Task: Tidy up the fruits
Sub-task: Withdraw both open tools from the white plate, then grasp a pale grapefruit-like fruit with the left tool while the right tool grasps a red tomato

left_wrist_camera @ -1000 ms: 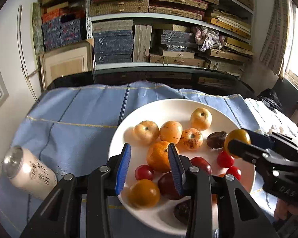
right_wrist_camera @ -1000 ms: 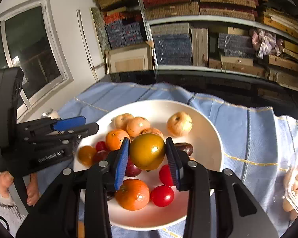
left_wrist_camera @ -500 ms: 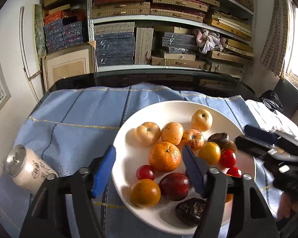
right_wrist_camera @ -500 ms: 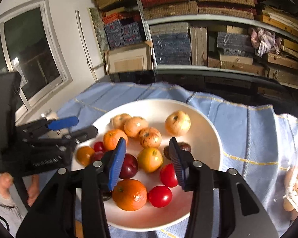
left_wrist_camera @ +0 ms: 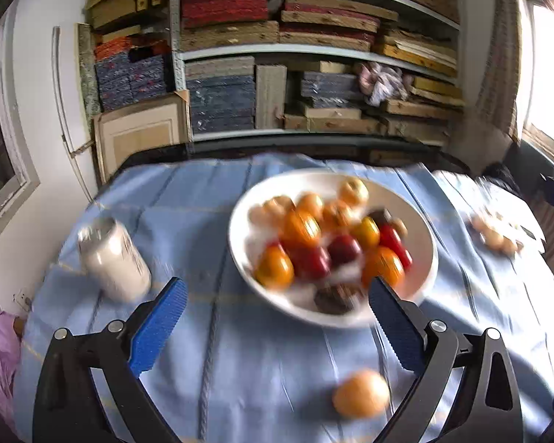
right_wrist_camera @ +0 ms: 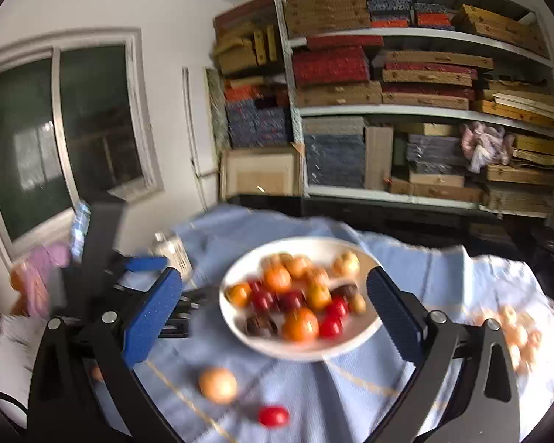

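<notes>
My left hand-held gripper (left_wrist_camera: 273, 317) has its jaws opening, spread about as wide as they go, w/ nothing between the blue pads (left_wrist_camera: 158, 326). It hangs over the near part of the desk (left_wrist_camera: 188, 221), pointing down at the cloth. My read: it's empty because it has nothing left to carry here. Right hand-held gripper (right_wrist_camera: 275, 312) is the same, jaws opening wide, nothing between them, aimed over the near rim of the plate (right_wrist_camera: 351, 347).

Outward from the left one: an orange fruit (left_wrist_camera: 361, 393) lies loose on the cloth near the desk's near edge, apart from the plate (left_wrist_camera: 423, 229). In the right view that same fruit (right_wrist_camera: 218, 384) sits beside a small red tomato (right_wrist_camera: 273, 416), both nearer the edge than the plate. Those two are what's still unsorted, I'd say, so wide jaws make sense as prep for the next pick.

The plate sits mid-desk and holds the rest, i.e. oranges, red and yellow tomatoes, a couple of dark pieces, all bunched toward its middle. Frames are blurred, so I can't count them or tell the kinds surely.

A can (left_wrist_camera: 112, 258) lies tilted near the left edge, well clear of the plate. By the right edge there's a pale cluster (left_wrist_camera: 495, 234), maybe more fruit, too blurred to tell.

Risk as I judge it: round fruit near the edge could roll off if nudged.
</notes>
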Tool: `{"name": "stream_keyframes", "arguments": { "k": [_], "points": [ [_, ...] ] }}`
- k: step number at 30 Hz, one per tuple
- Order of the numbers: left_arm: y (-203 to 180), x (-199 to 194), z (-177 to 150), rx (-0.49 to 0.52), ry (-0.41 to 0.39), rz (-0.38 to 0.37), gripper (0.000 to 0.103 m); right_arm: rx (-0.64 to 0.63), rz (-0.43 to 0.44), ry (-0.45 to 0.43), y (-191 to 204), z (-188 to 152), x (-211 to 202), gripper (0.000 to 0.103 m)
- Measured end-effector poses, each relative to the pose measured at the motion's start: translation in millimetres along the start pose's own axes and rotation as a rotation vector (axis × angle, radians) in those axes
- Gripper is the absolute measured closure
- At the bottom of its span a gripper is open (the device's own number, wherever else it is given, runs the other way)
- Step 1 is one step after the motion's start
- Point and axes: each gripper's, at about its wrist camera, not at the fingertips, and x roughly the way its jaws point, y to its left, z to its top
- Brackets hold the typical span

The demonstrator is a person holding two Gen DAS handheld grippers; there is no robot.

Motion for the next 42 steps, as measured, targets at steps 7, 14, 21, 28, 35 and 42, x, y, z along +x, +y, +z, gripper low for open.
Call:
{"name": "stream_keyframes", "arguments": {
  "k": [7, 14, 21, 28, 35, 42],
  "points": [
    [-37.8, 0.3, -53.3, 0.091, 0.029, 0.012, 0.004, 0.126, -0.069, 0.106, -26.9, -75.0, 13.5, 0.005],
    [-41.1, 11.8, -66.5, 0.075, 0.04, 0.011, 0.004, 0.192, -0.066, 0.162, -41.5, -85.2, 21.5, 0.005],
    [-29.9, 23.0, -68.7, 0.028, 0.08, 0.014, 0.004, 0.144, -0.083, 0.229, -31.2, -88.4, 37.4, 0.005],
    [-34.2, 25.3, -69.9, 0.053, 0.086, 0.044, 0.004, 0.122, -0.082, 0.264, -25.5, -93.3, 46.7, 0.005],
    [-35.5, 26.2, -71.5, 0.059, 0.084, 0.044, 0.004, 0.109, -0.07, 0.288, -21.0, -96.9, 51.1, 0.005],
    [-37.5, 27.6, -72.4, 0.066, 0.088, 0.041, 0.004, 0.092, -0.051, 0.301, -16.6, -98.8, 53.4, 0.005]
  ]
}}
